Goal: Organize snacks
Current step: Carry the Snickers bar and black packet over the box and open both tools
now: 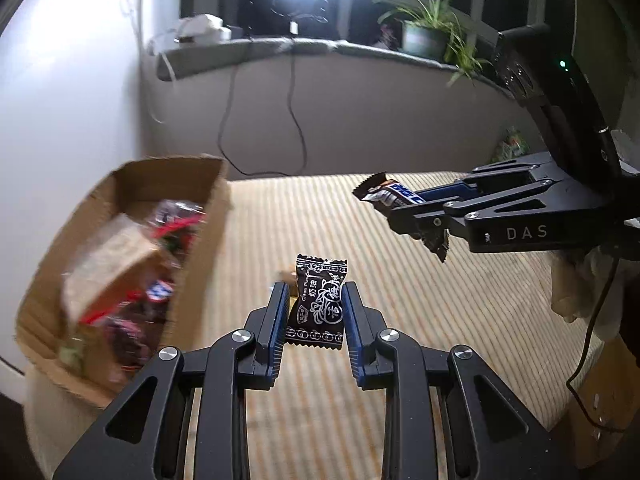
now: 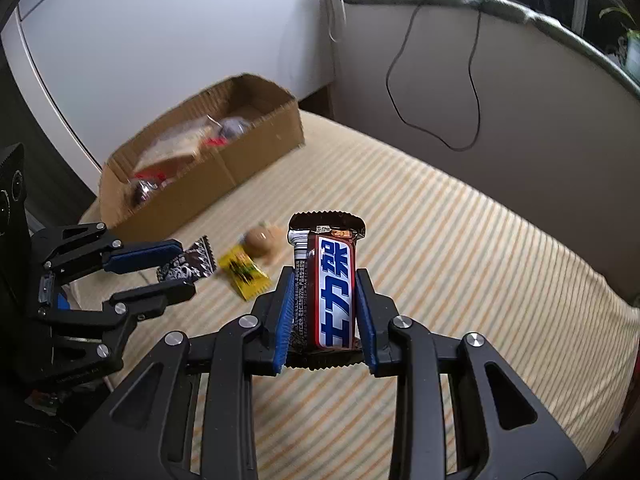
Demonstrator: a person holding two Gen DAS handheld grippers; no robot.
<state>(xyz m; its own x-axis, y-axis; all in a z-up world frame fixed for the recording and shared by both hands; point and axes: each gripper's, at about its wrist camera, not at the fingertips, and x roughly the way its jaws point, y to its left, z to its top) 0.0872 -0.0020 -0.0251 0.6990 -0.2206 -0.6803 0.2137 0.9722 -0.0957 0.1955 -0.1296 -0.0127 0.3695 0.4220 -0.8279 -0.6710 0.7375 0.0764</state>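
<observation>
My left gripper point(image 1: 316, 300) is shut on a black plum candy packet point(image 1: 318, 304) held above the striped mattress; it also shows in the right wrist view point(image 2: 188, 268). My right gripper point(image 2: 325, 292) is shut on a brown chocolate bar point(image 2: 332, 288) with blue lettering, held upright; from the left wrist view the bar point(image 1: 394, 194) is at the right. A cardboard box point(image 2: 240, 160) holding several snacks sits at the far left, also in the left wrist view point(image 1: 200, 248). A yellow candy point(image 2: 244, 274) and a round tan snack point(image 2: 260, 242) lie on the mattress.
The striped mattress point(image 2: 460, 260) runs to a grey wall with a hanging black cable point(image 2: 440, 136). A white cabinet point(image 2: 160, 40) stands behind the box. A windowsill with a potted plant point(image 1: 428, 32) is at the back.
</observation>
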